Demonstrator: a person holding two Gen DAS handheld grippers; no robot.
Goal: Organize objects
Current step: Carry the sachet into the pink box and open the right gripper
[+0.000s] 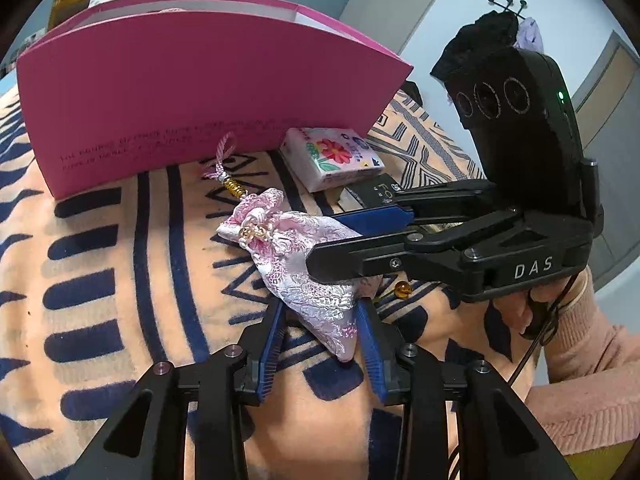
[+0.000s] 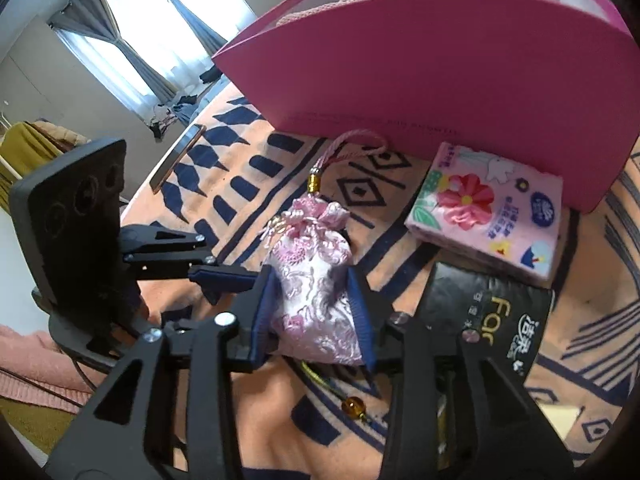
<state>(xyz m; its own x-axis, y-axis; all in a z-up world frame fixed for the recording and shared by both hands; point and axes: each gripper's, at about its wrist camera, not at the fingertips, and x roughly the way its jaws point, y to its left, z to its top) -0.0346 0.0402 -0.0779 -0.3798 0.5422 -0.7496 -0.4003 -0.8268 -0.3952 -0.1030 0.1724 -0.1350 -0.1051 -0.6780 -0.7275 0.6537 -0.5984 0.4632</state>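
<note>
A pink brocade sachet pouch [image 1: 304, 268] with a tassel cord and gold bead lies on the orange and navy blanket [image 1: 120, 240]. My left gripper [image 1: 320, 312] has its blue pads on either side of the pouch's lower end, touching it. My right gripper [image 2: 316, 284] is shut on the pouch [image 2: 312, 292] across its middle; it shows in the left wrist view [image 1: 336, 248] coming in from the right. The left gripper shows in the right wrist view [image 2: 236, 280] at the pouch's left side. A pink box [image 1: 200, 92] stands open behind the pouch.
A pink floral tissue pack [image 2: 488, 212] lies by the box's right end, a black tissue pack [image 2: 492, 316] in front of it. An amber bead [image 2: 352, 404] on a cord trails from the pouch. A phone [image 2: 176, 156] lies at the blanket's far left edge.
</note>
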